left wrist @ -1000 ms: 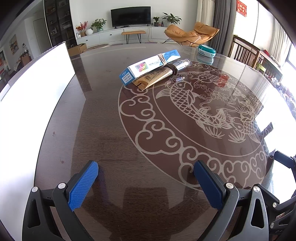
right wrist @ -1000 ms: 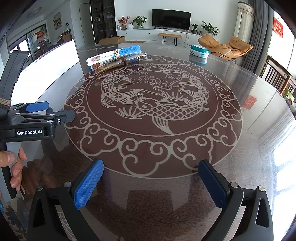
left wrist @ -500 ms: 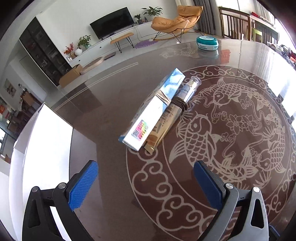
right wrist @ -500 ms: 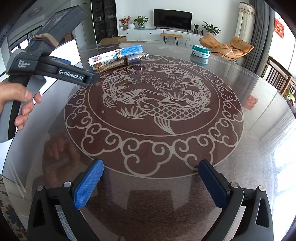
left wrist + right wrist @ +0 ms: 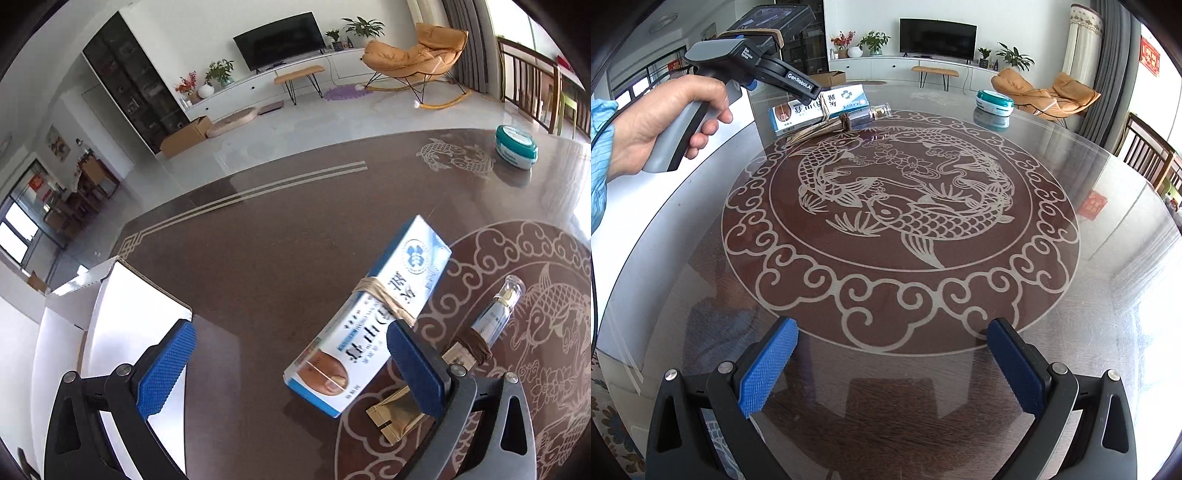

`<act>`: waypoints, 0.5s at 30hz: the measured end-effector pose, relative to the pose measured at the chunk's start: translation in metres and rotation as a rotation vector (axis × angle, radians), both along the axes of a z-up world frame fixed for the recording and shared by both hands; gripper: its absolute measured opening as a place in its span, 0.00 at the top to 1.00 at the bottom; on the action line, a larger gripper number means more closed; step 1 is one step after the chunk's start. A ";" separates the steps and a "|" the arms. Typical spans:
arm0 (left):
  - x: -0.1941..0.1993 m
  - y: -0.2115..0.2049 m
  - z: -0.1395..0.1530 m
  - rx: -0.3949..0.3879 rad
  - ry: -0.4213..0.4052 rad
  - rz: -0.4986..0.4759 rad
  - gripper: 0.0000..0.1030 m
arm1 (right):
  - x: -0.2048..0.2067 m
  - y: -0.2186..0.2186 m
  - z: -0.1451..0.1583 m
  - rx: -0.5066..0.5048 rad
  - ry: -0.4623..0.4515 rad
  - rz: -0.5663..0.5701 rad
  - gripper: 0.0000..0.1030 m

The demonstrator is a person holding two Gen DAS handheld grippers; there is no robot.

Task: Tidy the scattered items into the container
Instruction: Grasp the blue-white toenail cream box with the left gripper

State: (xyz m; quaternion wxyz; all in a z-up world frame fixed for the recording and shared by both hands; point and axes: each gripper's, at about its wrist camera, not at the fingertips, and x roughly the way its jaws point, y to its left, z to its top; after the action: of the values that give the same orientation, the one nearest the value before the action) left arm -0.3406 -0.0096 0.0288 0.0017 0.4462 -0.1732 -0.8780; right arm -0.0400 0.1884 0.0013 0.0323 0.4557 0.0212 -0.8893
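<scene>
Sitting on the round table [image 5: 1089, 314], the white container [image 5: 122, 295] lies just left of the blue-white box [image 5: 369, 317], with sachet [image 5: 391, 417] and vial [image 5: 498, 310] alongside. Risk: one pad clips the box and skids it on glass. Left hand-held gripper [image 5: 291, 369] wide open, empty, over the box; right hand-held gripper [image 5: 890, 369] wide open, empty.

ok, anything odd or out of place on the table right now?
Nothing spilled or visibly damaged. The blue-and-white box, rubber band around its middle, the small clear bottle and the gold packet lie loose on the table, outside the white container. A teal tub sits alone near the far edge.
</scene>
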 end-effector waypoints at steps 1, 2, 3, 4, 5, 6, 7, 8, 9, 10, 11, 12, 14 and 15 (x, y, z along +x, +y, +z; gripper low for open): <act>-0.001 -0.001 -0.001 0.027 -0.006 -0.010 0.00 | 0.000 0.000 0.000 0.000 0.000 0.001 0.00; -0.001 0.000 -0.002 0.043 -0.010 -0.028 0.00 | 0.000 0.000 0.000 0.000 0.000 0.003 0.00; -0.002 0.002 -0.004 0.046 -0.011 -0.050 0.00 | 0.000 0.000 0.000 -0.001 0.000 0.003 0.00; -0.003 0.006 -0.007 0.036 -0.012 -0.072 0.00 | 0.000 0.000 0.000 -0.001 0.000 0.003 0.00; -0.003 0.011 -0.011 0.021 -0.017 -0.097 0.00 | 0.000 0.000 0.000 -0.001 0.000 0.003 0.00; -0.006 0.015 -0.016 0.002 -0.025 -0.120 0.00 | 0.000 0.000 0.000 -0.001 0.000 0.003 0.00; -0.007 0.020 -0.021 -0.019 -0.031 -0.143 0.00 | 0.000 0.000 0.000 -0.002 0.000 0.004 0.00; -0.008 0.023 -0.025 -0.041 -0.037 -0.161 0.00 | 0.000 -0.001 0.000 -0.002 0.000 0.005 0.00; -0.013 0.028 -0.031 -0.062 -0.043 -0.174 0.00 | 0.000 -0.001 0.000 -0.002 0.000 0.004 0.00; -0.017 0.030 -0.035 -0.079 -0.051 -0.184 0.00 | 0.000 -0.001 0.000 -0.002 0.000 0.004 0.00; -0.018 0.031 -0.036 -0.073 -0.038 -0.190 0.00 | 0.000 0.000 0.000 -0.002 0.000 0.004 0.00; -0.022 0.030 -0.035 -0.055 -0.034 -0.191 0.00 | 0.000 -0.001 0.000 -0.002 0.000 0.005 0.00; -0.031 0.026 -0.035 -0.003 -0.054 -0.180 0.00 | -0.001 -0.001 0.000 -0.001 0.000 0.006 0.00; -0.034 0.022 -0.036 0.036 -0.062 -0.171 0.00 | -0.001 -0.001 -0.001 -0.002 -0.001 0.006 0.00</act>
State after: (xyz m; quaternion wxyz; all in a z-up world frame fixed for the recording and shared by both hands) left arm -0.3746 0.0128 -0.0068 -0.0867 0.4567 -0.1948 -0.8637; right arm -0.0412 0.1877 0.0006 0.0356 0.4560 0.0219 -0.8890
